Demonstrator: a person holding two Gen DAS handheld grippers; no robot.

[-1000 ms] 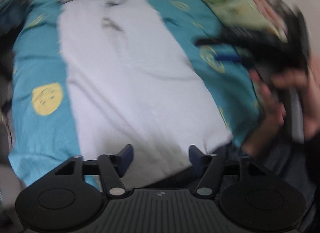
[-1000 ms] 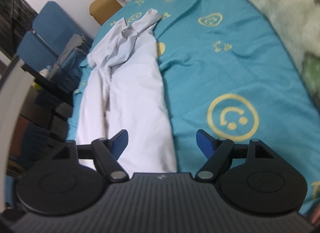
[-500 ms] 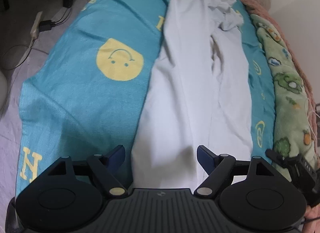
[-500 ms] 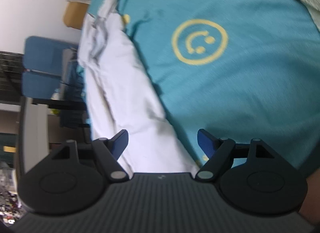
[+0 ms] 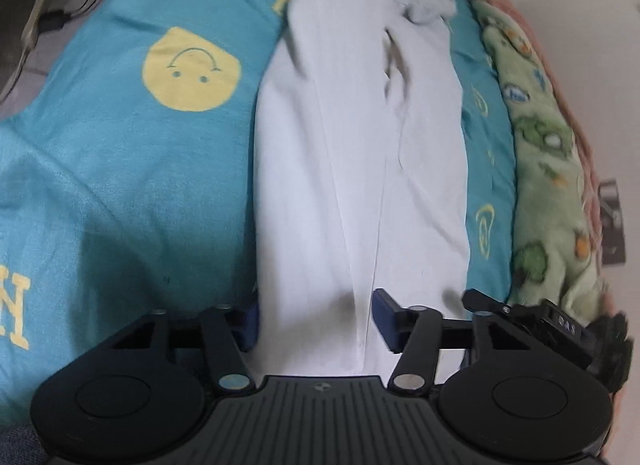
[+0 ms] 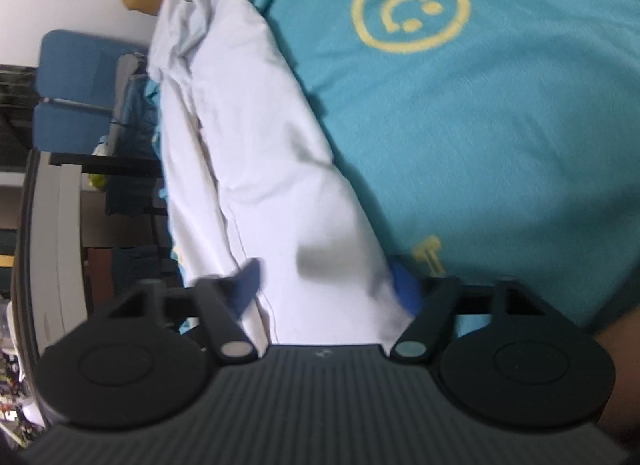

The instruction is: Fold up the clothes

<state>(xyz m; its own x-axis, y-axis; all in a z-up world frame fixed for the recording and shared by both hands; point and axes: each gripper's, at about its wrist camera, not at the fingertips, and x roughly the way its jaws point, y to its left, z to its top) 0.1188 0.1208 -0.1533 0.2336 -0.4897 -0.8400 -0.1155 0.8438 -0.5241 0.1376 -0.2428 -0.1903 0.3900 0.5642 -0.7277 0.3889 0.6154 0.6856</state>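
Closing on the near hem, your left gripper [image 5: 316,323] has the white garment [image 5: 360,169] running between its blue pads; the jaws are narrowing, and the cloth fills most of the gap. Whether the pads press it yet you cannot tell. Your right gripper [image 6: 326,287] does the same at the other near corner, its jaws also narrowing with the white cloth [image 6: 248,137] between them, and blur hides whether they bite.

What the coming move turns on is this: the garment lies straight ahead of both grippers, its long axis running away from you toward the far end of the bed, where the cloth bunches up. Each hand sits at one near corner, so neither is nearer than the other; in the left view the right gripper's dark body [image 5: 560,325] shows just beside the hem. A fold, as you might judge it, would carry this edge forward along that axis.

Under the cloth lies a teal bedspread [image 5: 120,169] with yellow smiley faces, soft and slightly rumpled. A green patterned blanket [image 5: 548,185] runs along one side; beyond the other side stand blue chairs [image 6: 76,89] against a pale wall.
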